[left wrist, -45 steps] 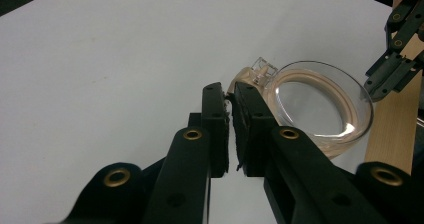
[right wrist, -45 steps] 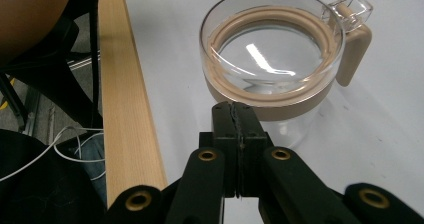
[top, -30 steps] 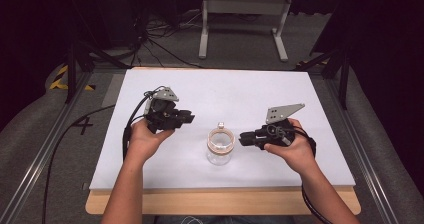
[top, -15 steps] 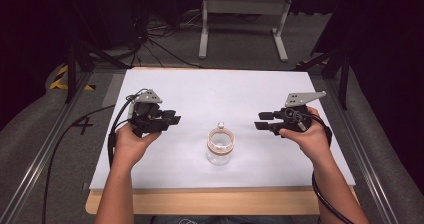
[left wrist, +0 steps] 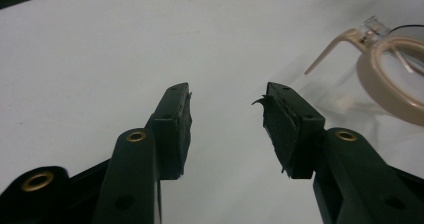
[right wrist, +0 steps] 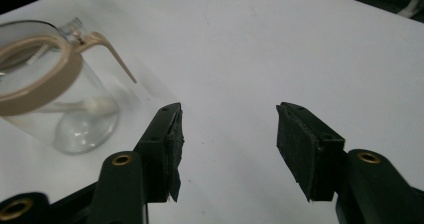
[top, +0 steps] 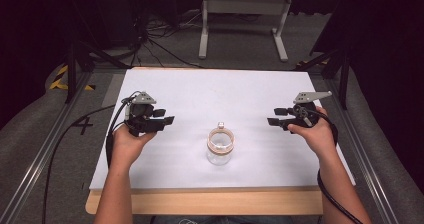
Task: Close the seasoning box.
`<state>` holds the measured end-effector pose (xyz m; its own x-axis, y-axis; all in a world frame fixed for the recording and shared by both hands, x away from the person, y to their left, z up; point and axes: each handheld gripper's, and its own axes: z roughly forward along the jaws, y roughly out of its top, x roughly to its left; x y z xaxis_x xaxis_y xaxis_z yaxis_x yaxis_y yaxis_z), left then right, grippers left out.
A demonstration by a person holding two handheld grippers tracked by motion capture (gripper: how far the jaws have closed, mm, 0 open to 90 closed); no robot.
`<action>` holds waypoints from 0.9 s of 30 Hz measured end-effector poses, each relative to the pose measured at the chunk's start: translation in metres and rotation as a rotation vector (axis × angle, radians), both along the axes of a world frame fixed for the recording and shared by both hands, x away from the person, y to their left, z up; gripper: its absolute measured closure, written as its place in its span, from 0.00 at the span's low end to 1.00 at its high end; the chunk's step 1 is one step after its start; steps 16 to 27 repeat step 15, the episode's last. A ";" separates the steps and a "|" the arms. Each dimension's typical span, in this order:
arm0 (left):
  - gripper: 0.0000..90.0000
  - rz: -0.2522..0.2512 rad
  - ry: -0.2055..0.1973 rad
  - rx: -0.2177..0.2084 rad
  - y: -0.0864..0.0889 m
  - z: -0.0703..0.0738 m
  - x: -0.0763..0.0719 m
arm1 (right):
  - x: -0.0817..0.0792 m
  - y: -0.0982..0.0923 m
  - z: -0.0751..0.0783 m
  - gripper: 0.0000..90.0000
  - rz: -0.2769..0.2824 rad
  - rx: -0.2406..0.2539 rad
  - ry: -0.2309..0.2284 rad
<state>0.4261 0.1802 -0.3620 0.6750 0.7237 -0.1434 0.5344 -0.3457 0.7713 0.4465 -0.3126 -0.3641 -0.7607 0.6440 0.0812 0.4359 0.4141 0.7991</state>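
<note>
Both hands have been drawing outward from the glass jar (top: 220,147) over the last second, so that each gripper is now sitting well apart from it instead of close beside it. To the left of the jar, the left gripper (top: 167,121) is hovering over the white tabletop (top: 200,91) with its jaws standing apart and holding nothing, pointing toward the jar. The jar itself is standing upright near the middle of the tabletop's near half, with a tan band around its mouth and a small clear clasp at the far side of the rim. To the right of the jar, the right gripper (top: 272,117) is mirroring the left, its jaws spread and empty, aimed back at the jar. Judging by this, the work is sitting at a pause or a reset, with the jar released and nothing in hand; the next move is probably calling for one gripper to steady the glass body while the other is going for the clasp or band. The left gripper (left wrist: 227,106) view is showing the thin tan arm running from the clasp, and the right gripper (right wrist: 229,118) view is showing a pale loop lying inside the jar (right wrist: 60,109), details the high view is leaving too small to read.
</note>
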 end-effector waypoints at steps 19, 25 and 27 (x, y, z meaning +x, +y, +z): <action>0.51 0.022 0.040 0.029 0.010 -0.036 0.016 | 0.023 -0.010 -0.055 0.47 -0.047 -0.114 0.105; 0.51 0.022 0.040 0.029 0.010 -0.036 0.016 | 0.023 -0.010 -0.055 0.47 -0.047 -0.114 0.105; 0.51 0.022 0.040 0.029 0.010 -0.036 0.016 | 0.023 -0.010 -0.055 0.47 -0.047 -0.114 0.105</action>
